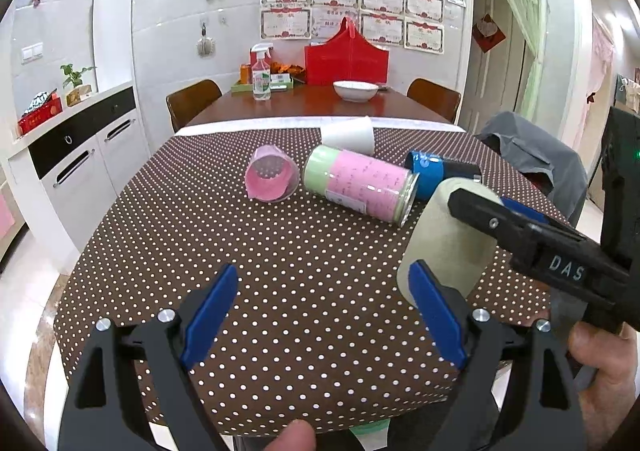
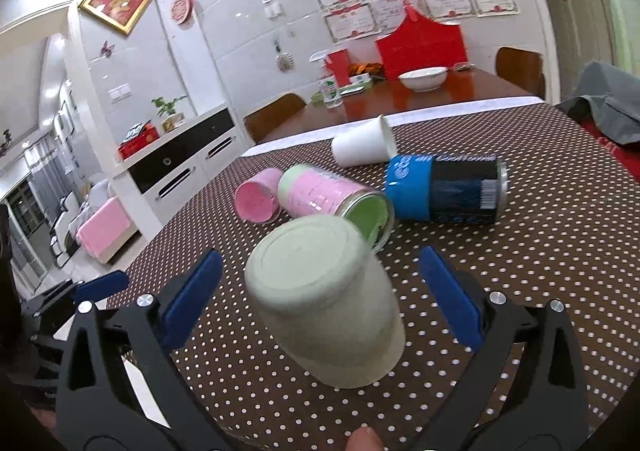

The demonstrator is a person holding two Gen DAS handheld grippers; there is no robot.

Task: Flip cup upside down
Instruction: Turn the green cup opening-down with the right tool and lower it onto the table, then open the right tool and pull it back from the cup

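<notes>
Pale green cup sitting base-up on the dotted surface between two hand-held grippers.

The left hand-held gripper [image 1: 324,315] is hovering left of the cup [image 2: 324,303], jaws apart and empty. The cup's axis is leaning near-upright, rim down. The right hand-held gripper [image 2: 320,299] is flanking it closest, jaws apart, not touching.

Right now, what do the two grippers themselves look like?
Both match: the left gripper and the right gripper have black angular frames, blue pads on the fingers and silver bolts. Seen from the left, the right one bears white letters "DAS".
</notes>
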